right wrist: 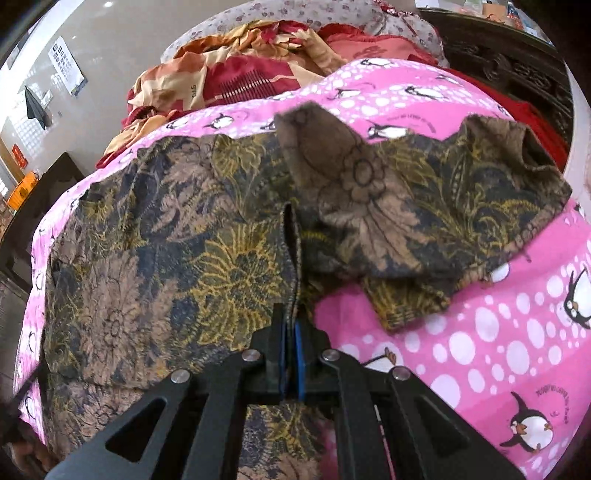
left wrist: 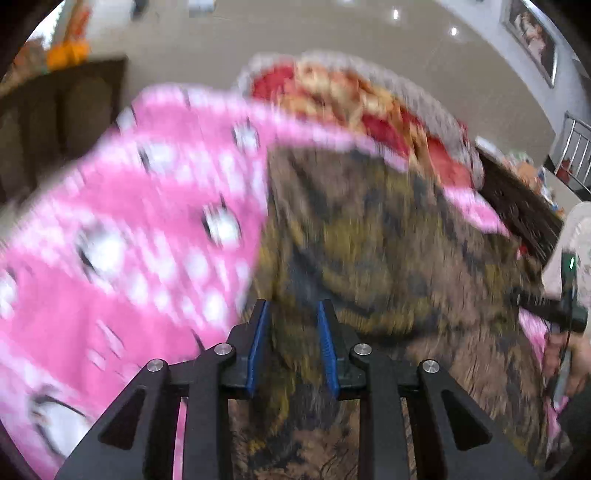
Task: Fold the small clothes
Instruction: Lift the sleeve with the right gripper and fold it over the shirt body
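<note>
A small brown batik garment (right wrist: 177,236) with yellow and dark floral print lies spread on a pink penguin-print sheet (right wrist: 480,332). One corner (right wrist: 343,177) is folded over toward the middle. My right gripper (right wrist: 291,325) is shut on a raised edge of the garment. In the blurred left wrist view, the same garment (left wrist: 369,240) fills the middle. My left gripper (left wrist: 293,314) is open just above it, with nothing between the blue pads. The right gripper (left wrist: 565,314) shows at the far right edge there.
A pile of red and orange patterned cloth (right wrist: 240,77) lies behind the pink sheet, over a floral bedcover (right wrist: 332,14). Dark carved wooden furniture (right wrist: 517,74) stands at the right. Dark furniture (left wrist: 62,110) stands at the left. The floor beyond is pale tile.
</note>
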Demonstrator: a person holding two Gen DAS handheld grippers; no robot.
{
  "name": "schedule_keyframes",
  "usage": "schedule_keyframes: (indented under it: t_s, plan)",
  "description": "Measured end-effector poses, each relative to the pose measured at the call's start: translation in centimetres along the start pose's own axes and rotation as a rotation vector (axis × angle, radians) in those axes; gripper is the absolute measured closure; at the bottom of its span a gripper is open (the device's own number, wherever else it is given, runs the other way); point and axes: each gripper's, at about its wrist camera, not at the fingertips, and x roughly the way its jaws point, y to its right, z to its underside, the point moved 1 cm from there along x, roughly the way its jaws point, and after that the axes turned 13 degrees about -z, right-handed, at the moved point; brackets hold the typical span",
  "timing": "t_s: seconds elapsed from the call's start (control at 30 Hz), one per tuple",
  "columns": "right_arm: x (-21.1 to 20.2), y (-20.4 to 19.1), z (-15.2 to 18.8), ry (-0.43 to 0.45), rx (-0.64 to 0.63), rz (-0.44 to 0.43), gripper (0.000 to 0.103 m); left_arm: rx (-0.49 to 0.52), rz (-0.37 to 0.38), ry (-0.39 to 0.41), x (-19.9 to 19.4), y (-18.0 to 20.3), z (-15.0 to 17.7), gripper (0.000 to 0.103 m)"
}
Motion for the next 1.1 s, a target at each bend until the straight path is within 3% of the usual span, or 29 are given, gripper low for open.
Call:
schedule_keyframes:
  t_s: [0.1, 0.23, 0.33, 0.4, 0.43, 0.47, 0.53, 0.63, 0.7, 0.77, 0.83, 0.93, 1.0, 1.1]
  plan:
    - [0.4, -0.1, 0.4, 0.021, -0.011, 0.011, 0.099, 0.01, 0.02, 0.041, 0.0, 1.4, -3.7, 0.09]
    - [1.1, -0.3, 1.3, 0.058, -0.019, 0.031, 0.099, 0.1, 0.07, -0.062, 5.6, 5.2, -7.5, 0.09]
    - [1.4, -0.7, 1.5, 0.055, -0.049, 0.058, 0.099, 0.155, -0.038, -0.141, 10.7, 6.8, -7.9, 0.092]
    - [1.4, -0.8, 1.5, 0.053, -0.054, 0.063, 0.099, 0.197, -0.168, -0.178, 13.3, 6.6, -7.5, 0.103]
    - [1.4, -0.8, 1.5, 0.052, -0.058, 0.067, 0.099, 0.189, -0.204, -0.186, 14.0, 5.9, -7.2, 0.103]
    - [1.4, -0.9, 1.5, 0.052, -0.062, 0.072, 0.099, 0.163, -0.191, -0.173, 14.1, 5.0, -6.9, 0.103]
    - [1.5, -1.0, 1.5, 0.049, -0.065, 0.072, 0.099, 0.156, -0.289, -0.113, 13.5, 3.6, -6.6, 0.103]
    - [1.5, -0.7, 1.5, 0.05, -0.049, 0.051, 0.099, 0.025, -0.339, -0.121, 13.3, 0.9, -6.6, 0.103]
    - [1.5, -0.5, 1.5, 0.052, -0.041, 0.04, 0.099, 0.05, -0.351, -0.109, 12.8, 1.4, -6.8, 0.103]
    - [1.5, -0.5, 1.5, 0.052, -0.041, 0.041, 0.099, 0.068, -0.353, -0.058, 11.1, 2.1, -6.9, 0.103]
    - [1.6, -0.7, 1.5, 0.05, -0.048, 0.051, 0.099, 0.023, -0.362, 0.015, 8.7, 2.0, -7.4, 0.103]
    - [1.6, -1.1, 1.4, 0.047, -0.062, 0.066, 0.097, -0.035, -0.287, 0.072, 6.2, 2.4, -7.8, 0.103]
    - [1.4, -1.4, 1.4, 0.046, -0.067, 0.075, 0.096, 0.006, -0.211, 0.051, 6.4, 3.8, -7.4, 0.091]
    - [-0.5, -2.7, 1.1, 0.092, -0.09, 0.151, 0.086, 0.138, -0.149, -0.052, 9.1, 5.5, -5.3, 0.091]
